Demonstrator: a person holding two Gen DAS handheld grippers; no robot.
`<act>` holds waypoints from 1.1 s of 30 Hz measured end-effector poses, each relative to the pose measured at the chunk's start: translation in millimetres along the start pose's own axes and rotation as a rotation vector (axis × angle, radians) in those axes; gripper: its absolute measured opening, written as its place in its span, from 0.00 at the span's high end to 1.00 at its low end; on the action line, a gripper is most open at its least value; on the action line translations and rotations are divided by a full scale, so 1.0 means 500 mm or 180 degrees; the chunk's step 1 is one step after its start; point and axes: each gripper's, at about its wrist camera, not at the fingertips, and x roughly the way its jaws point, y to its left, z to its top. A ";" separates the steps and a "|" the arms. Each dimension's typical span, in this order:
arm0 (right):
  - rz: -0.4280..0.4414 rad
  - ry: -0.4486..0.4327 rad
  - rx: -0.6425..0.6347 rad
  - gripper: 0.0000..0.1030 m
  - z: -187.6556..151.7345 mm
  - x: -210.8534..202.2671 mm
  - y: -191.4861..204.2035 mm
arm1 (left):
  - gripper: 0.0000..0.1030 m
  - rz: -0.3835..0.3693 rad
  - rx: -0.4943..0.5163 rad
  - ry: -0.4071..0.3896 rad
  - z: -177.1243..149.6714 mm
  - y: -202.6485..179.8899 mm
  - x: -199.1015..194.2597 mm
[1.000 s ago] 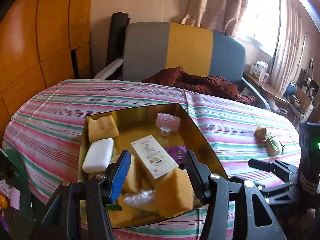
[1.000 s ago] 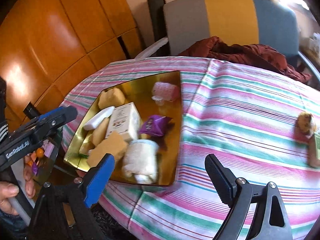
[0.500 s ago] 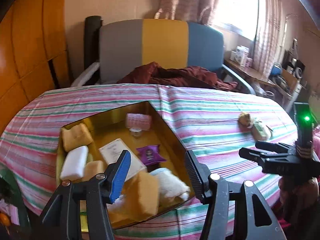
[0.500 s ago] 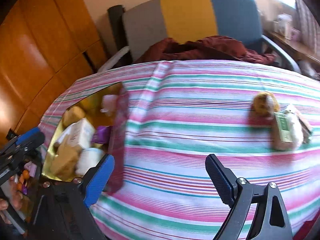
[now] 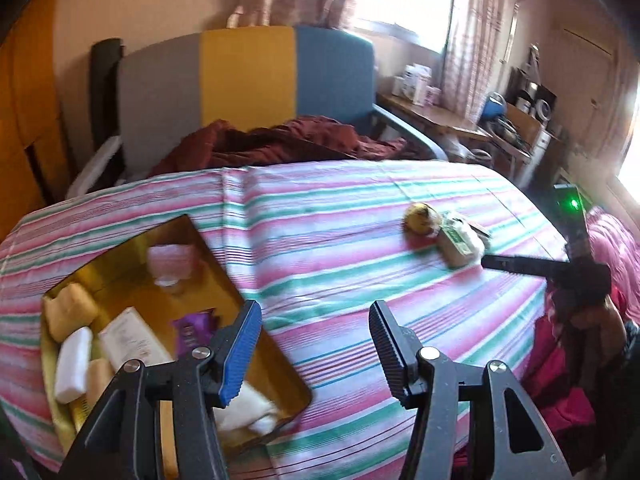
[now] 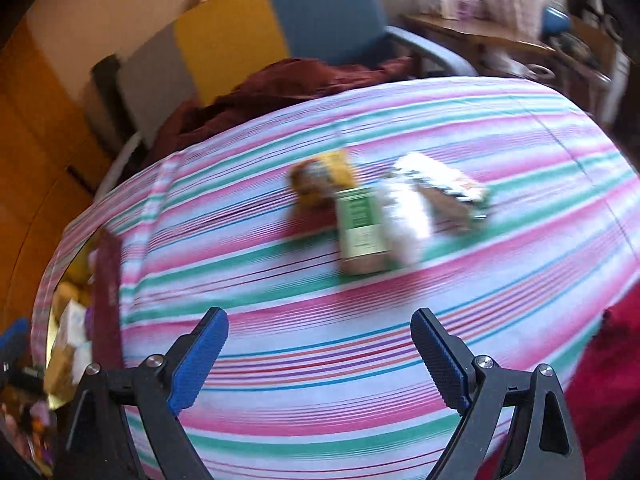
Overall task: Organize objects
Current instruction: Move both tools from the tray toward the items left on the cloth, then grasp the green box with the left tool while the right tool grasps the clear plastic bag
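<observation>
A round counter (image 5: 340, 216) draped in a striped cloth of pink, green and white fills both views; the cloth is smooth with one pressed crease. Behind it stands a padded chair (image 5: 248, 80) in grey, yellow and blue panels, with a crumpled dark red garment (image 5: 280, 144) on its seat.

At the counter's left edge sits a shallow square gold tray (image 5: 224, 280), glossy and reflective, holding soft tan sponge-like blocks, a white rounded bar, a flat white box, a purple packet and a pink ridged piece.

Well apart from the tray, toward the right side, lies a small cluster: a green-labelled packet (image 6: 360, 228) with its long axis running roughly away from the right wrist camera, a round yellow-brown piece (image 6: 320, 178) touching its far left corner, and a silvery foil wrapper (image 6: 440, 188) just beside it on the right, lying crosswise. Motion blur hides finer detail.

The right gripper (image 6: 320, 356) tilts down over bare cloth short of the cluster, its jaws wide apart and empty. The left gripper (image 5: 316, 344) angles down near the tray's right rim, jaws parted with nothing between them.
</observation>
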 end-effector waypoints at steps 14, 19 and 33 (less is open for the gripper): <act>-0.0659 -0.0087 0.0138 0.18 0.100 0.037 -0.149 | 0.45 -0.0441 0.0190 0.0468 0.033 -0.137 0.137; -0.0749 -0.0085 0.0161 0.23 0.119 0.065 -0.179 | 0.45 -0.0467 0.0247 0.0558 0.044 -0.168 0.174; -0.0323 -0.0073 0.0458 0.23 0.130 0.047 -0.204 | 0.46 -0.0848 0.0254 0.0781 0.113 -0.300 0.342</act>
